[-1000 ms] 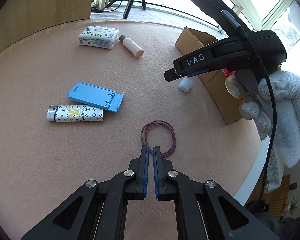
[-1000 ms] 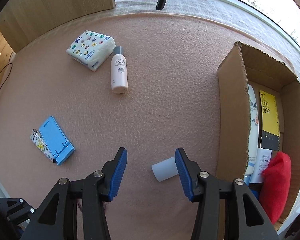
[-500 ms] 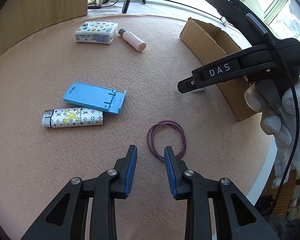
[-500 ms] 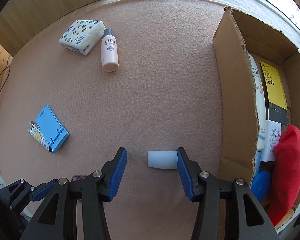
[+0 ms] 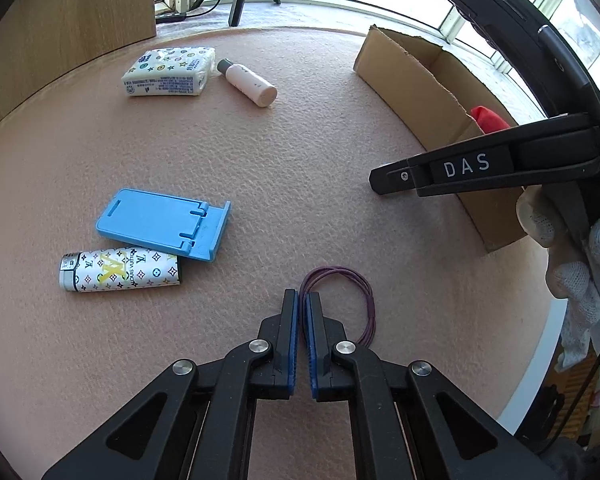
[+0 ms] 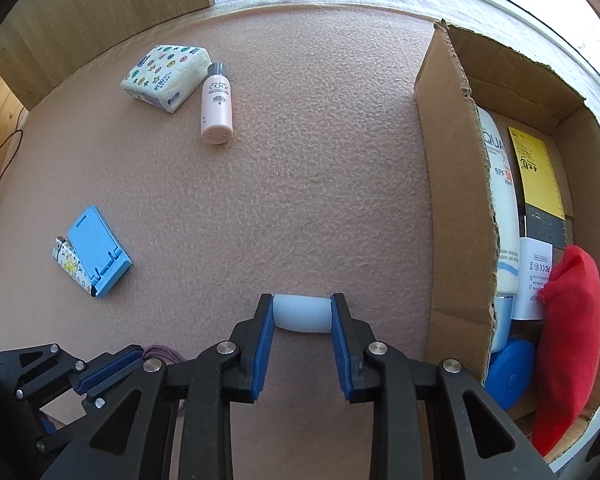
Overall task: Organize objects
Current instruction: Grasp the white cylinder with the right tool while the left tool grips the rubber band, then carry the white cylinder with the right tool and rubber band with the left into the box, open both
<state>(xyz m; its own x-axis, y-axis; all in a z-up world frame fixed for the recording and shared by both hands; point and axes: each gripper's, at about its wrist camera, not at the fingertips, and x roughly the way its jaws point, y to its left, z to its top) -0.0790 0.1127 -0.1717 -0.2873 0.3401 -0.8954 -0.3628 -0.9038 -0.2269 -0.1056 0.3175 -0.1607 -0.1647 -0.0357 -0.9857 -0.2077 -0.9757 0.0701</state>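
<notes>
Your right gripper (image 6: 302, 314) is clamped on the white tube (image 6: 302, 314): tube lies crosswise btwn the blue pads, one end against each, resting on the pink mat (image 6: 300, 184) just left of the box (image 6: 456, 216). Your left gripper (image 5: 303, 300) has its fingers nearly together w/ only a thin gap, tips at the left edge of the purple band (image 5: 342, 300); band lies flat on the mat, most of its loop to the right of the tips. Can't tell if a strand is actually pinched. Out from there: blue stand (image 5: 164, 222) up and to the left, its lower edge overlapping the patterned lighter (image 5: 120, 274). Far side of mat: tissue pack (image 5: 168, 72) w/ the pink bottle (image 5: 247, 83) just beside it, both lying down. Box is open-topped, at the mat's right edge; inside it a sunscreen tube (image 6: 500, 216), yellow card (image 6: 536, 176), red pouch (image 6: 572, 344) and a blue round thing (image 6: 512, 376). In the left view your gloved hand (image 5: 580, 264) holds the right tool in front of the box.
</notes>
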